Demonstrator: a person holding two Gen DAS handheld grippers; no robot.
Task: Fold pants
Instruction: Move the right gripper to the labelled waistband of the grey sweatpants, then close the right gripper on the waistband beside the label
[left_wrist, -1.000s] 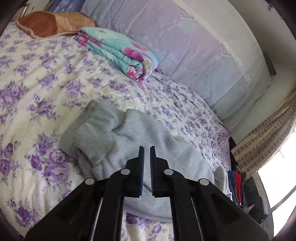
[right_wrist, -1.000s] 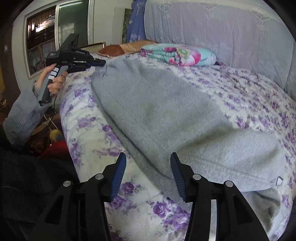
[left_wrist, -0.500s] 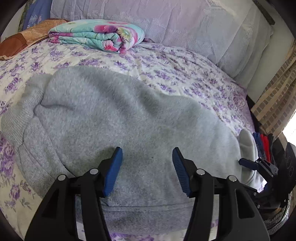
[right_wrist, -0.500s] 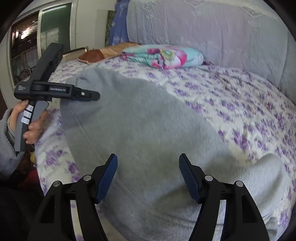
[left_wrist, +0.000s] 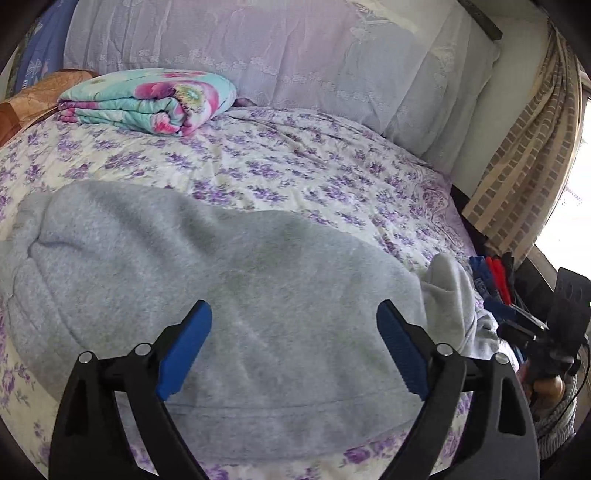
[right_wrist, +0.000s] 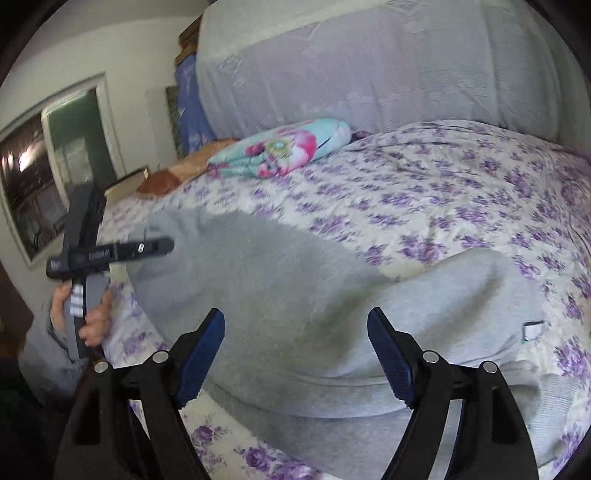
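Grey fleece pants (left_wrist: 258, 288) lie folded lengthwise on a bed (left_wrist: 332, 177) with a purple-flowered cover, their long axis running across the near edge from the person's left to right. The left hand-held gripper (left_wrist: 293, 347) hovers just above the middle of the cloth, jaws spread wide and empty. The right hand-held gripper (right_wrist: 295, 350) hangs over the other end, near a small white label (right_wrist: 532, 330), also spread wide and holding nothing. Both look about equally near the pants, which lie straight ahead and below each. Beyond, a folded floral blanket (left_wrist: 147, 99) rests by a pale headboard (left_wrist: 295, 55).
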